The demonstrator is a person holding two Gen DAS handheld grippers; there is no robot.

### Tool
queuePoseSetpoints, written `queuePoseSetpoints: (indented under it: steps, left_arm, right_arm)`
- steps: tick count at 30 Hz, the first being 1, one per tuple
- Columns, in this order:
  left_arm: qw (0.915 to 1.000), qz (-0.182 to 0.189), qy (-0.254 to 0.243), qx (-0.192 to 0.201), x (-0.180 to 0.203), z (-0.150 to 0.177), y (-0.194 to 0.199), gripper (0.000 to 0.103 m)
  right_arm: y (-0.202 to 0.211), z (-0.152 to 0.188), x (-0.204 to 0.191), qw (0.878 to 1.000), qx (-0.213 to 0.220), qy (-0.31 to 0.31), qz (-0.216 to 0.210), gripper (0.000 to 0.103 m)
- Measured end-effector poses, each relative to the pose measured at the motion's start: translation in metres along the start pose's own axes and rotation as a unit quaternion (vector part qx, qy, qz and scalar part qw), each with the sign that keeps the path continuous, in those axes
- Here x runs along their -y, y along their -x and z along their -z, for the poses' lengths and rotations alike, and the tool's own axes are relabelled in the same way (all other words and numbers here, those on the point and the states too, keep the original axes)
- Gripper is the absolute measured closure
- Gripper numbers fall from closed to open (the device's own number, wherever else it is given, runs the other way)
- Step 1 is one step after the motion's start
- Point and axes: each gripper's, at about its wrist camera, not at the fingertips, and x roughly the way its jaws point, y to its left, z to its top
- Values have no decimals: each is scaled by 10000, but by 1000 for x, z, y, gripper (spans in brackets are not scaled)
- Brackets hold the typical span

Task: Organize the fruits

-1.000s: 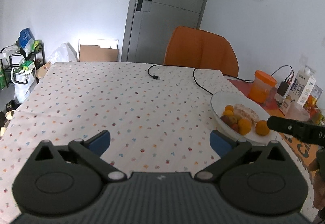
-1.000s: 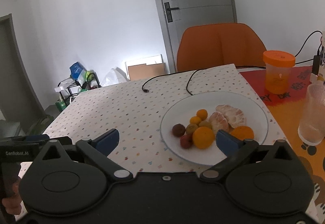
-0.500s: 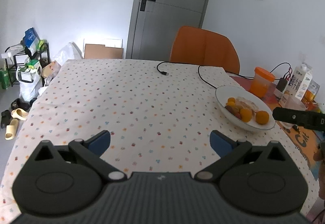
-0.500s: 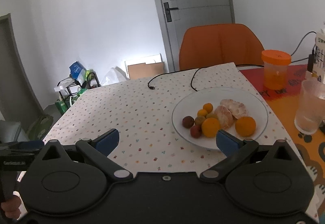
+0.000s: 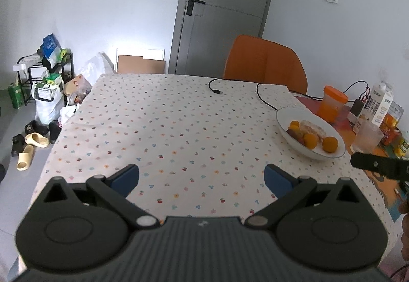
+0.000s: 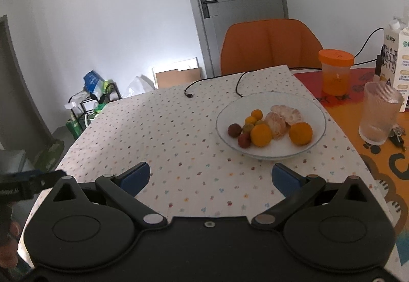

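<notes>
1. Left gripper (image 5: 201, 177) is hovering over the counter (image 5: 166, 128) near its front edge, fingers (image 5: 125, 178) spread wide, gripping nothing.
2. Right gripper (image 6: 209, 178) is hanging above the front edge too, fingers (image 6: 285, 179) wide apart, empty.
3. Plate (image 6: 314, 108) is sitting toward the counter's right edge, just ahead of the right gripper.
4. It is holding oranges (image 6: 300, 133), a peeled citrus (image 6: 275, 125), small kumquats (image 6: 256, 114) and dark red fruits (image 6: 234, 130), all bunched together.
5. Glass (image 6: 378, 114) and orange-lidded jar (image 6: 335, 72) are standing right of the plate.
</notes>
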Motion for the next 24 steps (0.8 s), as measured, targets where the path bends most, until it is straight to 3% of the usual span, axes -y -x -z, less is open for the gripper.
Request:
queuePoseSetpoints:
  steps: [24]
  left_arm:
    - [9998, 67, -169, 24, 12, 4, 7, 0]
  right_arm:
    - [12, 4, -4, 9997, 141, 209, 49, 0]
